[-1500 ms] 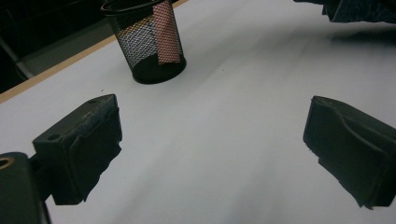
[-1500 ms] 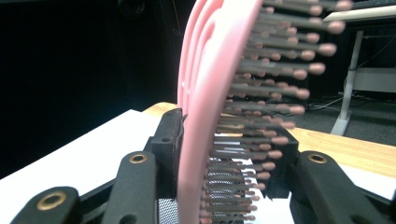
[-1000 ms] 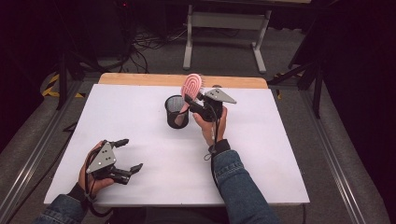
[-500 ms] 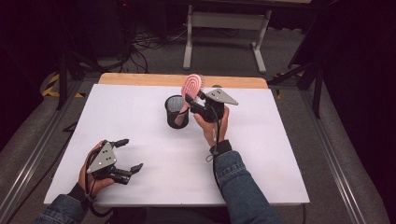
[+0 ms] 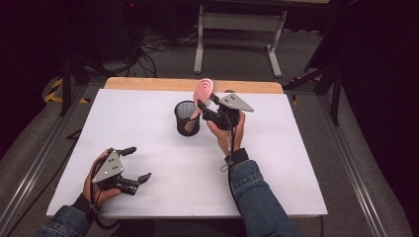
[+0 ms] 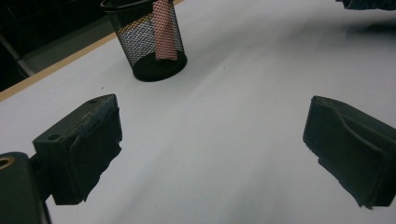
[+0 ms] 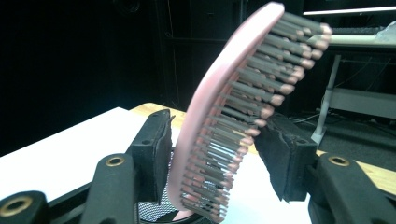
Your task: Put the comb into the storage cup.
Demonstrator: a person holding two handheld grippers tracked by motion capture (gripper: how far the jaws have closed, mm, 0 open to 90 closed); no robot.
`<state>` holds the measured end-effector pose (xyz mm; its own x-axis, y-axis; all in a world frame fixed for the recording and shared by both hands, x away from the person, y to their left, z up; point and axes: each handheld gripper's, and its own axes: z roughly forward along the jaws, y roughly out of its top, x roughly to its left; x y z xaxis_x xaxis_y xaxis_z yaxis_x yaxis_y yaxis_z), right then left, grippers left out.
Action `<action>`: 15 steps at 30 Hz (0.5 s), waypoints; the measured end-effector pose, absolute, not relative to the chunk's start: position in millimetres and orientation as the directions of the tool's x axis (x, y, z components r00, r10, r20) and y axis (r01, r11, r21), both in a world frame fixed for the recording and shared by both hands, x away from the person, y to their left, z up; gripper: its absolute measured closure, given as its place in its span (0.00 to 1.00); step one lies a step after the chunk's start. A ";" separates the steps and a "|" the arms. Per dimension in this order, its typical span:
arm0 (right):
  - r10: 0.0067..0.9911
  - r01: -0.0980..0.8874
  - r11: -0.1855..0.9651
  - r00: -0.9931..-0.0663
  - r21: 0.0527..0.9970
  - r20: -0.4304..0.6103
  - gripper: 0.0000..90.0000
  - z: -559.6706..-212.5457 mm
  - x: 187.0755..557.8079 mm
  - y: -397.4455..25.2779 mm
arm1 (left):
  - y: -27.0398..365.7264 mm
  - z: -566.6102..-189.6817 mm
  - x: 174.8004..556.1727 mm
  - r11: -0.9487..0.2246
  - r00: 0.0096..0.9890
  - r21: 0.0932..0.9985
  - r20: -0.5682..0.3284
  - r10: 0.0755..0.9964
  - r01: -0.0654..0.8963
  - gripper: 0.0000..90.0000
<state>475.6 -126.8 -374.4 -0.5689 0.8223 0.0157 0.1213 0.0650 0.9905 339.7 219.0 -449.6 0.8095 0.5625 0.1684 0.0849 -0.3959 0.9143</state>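
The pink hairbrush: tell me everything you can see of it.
The pink hairbrush looks like plastic, with a curved paddle back and rows of grey bristles tipped in pink. It stands nearly upright, leaning a little, its handle end down inside the black mesh cup on the white table. The right tongs straddle its lower head, one pad against the back, the other at the bristle tips. The grip looks loose or just opening; I cannot tell which.

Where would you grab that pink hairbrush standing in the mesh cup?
Take the pink hairbrush by its wide head, which sticks up above the mesh cup while the handle sits inside. Come from the side, one of the fingers on the smooth back, the other on the bristles, probably as the right gripper does.
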 end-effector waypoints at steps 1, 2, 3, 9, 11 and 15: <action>0.824 0.122 0.069 -0.567 0.990 0.012 0.51 -373.6 475.2 -127.3 | 218.9 -449.6 339.5 -0.396 0.809 0.915 0.170 0.562 0.083 0.06; 0.823 0.121 0.070 -0.568 0.990 0.011 0.51 -373.2 475.1 -127.5 | 218.9 -449.4 339.4 -0.396 0.809 0.914 0.171 0.562 0.083 0.06; 0.823 0.120 0.074 -0.569 0.990 0.008 0.51 -372.8 474.7 -127.8 | 218.9 -449.4 339.5 -0.395 0.809 0.915 0.170 0.563 0.083 0.06; 0.817 0.095 0.096 -0.576 0.991 -0.024 0.49 -368.0 471.2 -126.6 | 218.7 -449.6 339.4 -0.397 0.809 0.914 0.169 0.563 0.085 0.06; 0.818 0.094 0.103 -0.575 0.990 -0.031 0.49 -367.1 470.2 -126.0 | 218.8 -449.7 339.5 -0.400 0.808 0.913 0.171 0.563 0.085 0.06; 0.812 0.083 0.116 -0.582 0.990 -0.047 0.49 -365.3 468.7 -124.6 | 219.0 -449.6 339.7 -0.400 0.810 0.913 0.172 0.561 0.084 0.06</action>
<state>468.7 -124.6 -365.3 -0.5822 0.8117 -0.0465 0.0829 0.1162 0.9898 339.7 219.0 -449.6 0.8099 0.5609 0.1716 0.0837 -0.3999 0.9127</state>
